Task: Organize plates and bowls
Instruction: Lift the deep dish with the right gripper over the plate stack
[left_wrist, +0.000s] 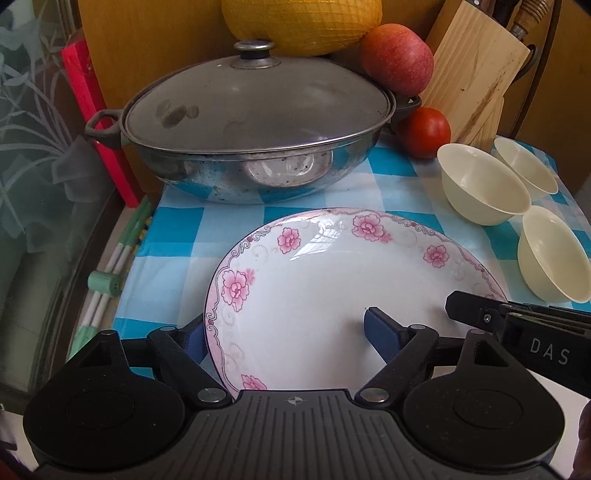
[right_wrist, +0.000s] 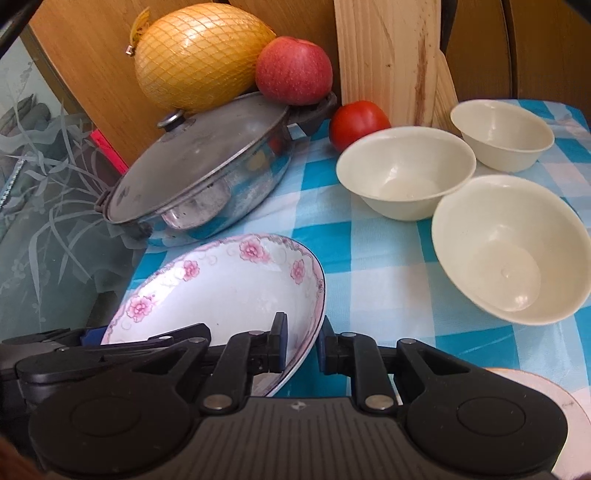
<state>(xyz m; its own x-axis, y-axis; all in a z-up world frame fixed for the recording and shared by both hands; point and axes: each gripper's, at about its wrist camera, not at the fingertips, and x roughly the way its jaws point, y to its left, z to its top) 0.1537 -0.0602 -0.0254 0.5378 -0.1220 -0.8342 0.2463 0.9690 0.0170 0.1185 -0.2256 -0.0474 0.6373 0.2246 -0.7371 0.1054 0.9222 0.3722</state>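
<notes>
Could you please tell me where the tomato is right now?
In both views the tomato sits at the back of the checked cloth, between the lidded pan's handle and the wooden knife block.

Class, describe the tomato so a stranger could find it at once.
Start at the big lidded metal pot on the checked cloth. Beside its right handle, against the wooden knife block, sits the tomato: smooth, uniformly red, smaller than the speckled apple above.
</notes>
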